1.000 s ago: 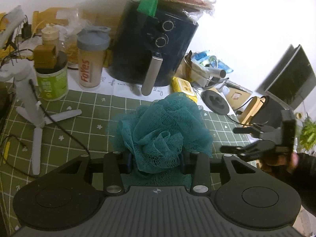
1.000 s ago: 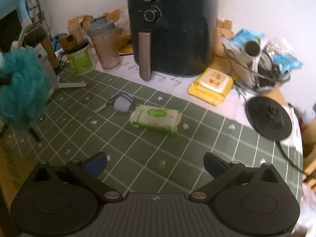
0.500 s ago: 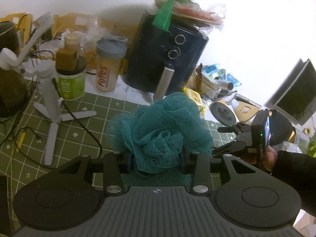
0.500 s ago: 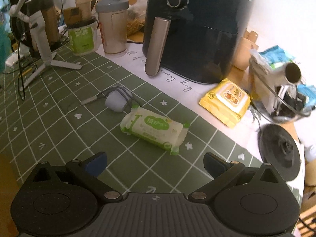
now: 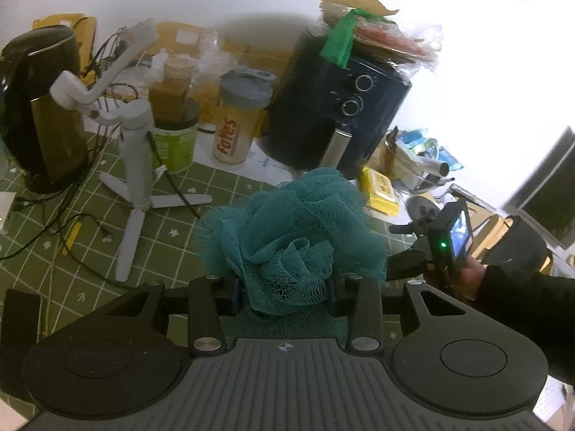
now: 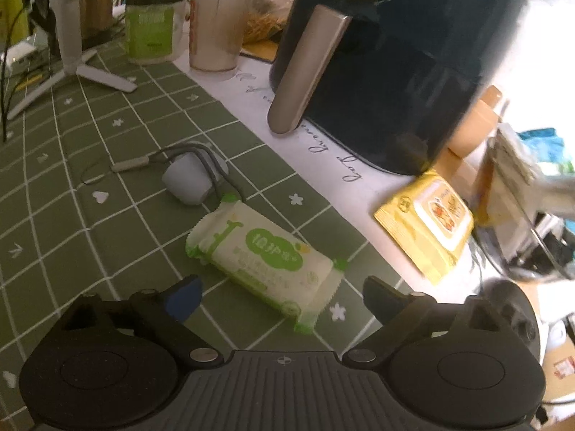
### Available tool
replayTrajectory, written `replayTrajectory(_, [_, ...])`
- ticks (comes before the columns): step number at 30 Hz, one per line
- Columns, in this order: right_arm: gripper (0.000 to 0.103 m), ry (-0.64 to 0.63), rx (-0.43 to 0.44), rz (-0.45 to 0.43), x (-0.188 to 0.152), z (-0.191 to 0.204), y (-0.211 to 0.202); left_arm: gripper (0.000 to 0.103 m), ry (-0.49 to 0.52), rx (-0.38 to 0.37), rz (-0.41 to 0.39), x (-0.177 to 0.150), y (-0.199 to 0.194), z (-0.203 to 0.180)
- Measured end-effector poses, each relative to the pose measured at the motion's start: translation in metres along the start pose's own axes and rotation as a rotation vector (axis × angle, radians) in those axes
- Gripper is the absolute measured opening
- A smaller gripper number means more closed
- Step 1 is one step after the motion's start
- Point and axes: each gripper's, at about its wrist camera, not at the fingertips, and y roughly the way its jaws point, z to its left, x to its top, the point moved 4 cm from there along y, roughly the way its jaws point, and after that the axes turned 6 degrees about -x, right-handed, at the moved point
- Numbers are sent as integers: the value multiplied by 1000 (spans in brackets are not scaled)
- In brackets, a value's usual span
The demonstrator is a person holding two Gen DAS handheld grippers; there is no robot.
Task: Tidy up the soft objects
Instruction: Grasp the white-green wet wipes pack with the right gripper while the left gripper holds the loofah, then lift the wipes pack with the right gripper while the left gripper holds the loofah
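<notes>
**One loofah up, two wipe packs on the bench**

The left gripper (image 5: 284, 292) pinches a single teal loofah (image 5: 291, 233) between its two fingers, holding it above the green checked bench (image 5: 90, 251). The right gripper (image 6: 282, 296), its jaws spread wide though they have just been closing a little, hangs over one green-and-white wipes pack (image 6: 264, 256) lying flat on the bench; nothing sits between its fingers. A second pack, yellow (image 6: 429, 222), lies by the one air fryer (image 6: 388, 64). One grey charger (image 6: 188, 179) with its cable rests just behind the green pack. Further back stand two lidded containers: a shaker (image 5: 240, 118) and a green tub (image 5: 174, 143), next to one white tripod (image 5: 134, 168).
</notes>
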Motion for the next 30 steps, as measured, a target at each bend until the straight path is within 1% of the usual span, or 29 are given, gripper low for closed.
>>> replayTrajectory(4, [91,14,13,6,6,0,17,40,-19,22,-1,-1,-4,6])
replayTrajectory(7, [91,19,26,-4,11,-1,26,40,-28,34,-1,-2,-6,8])
replayTrajectory(11, [88,52,73,-9,17,-7,35,40,-36,45,1,-2,-6,11])
replayTrajectory(12, [86,69,100,-5,18,-9,37,40,-38,46,2,-2,-6,11])
replayTrajectory(15, [73,125,168,14,19,-15,41,40,-39,46,7,-2,-4,12])
replayTrajectory(18, [63,139,187,38,17,-18,37,40,-35,41,9,-1,-1,11])
replayTrajectory(23, [58,199,222,56,7,-21,21,40,-25,27,6,4,2,10])
replayTrajectory(25, [56,245,225,48,2,-25,12,40,-20,20,5,5,4,8])
replayTrajectory(30, [56,394,239,29,-12,-44,-10,40,-8,5,4,8,7,4])
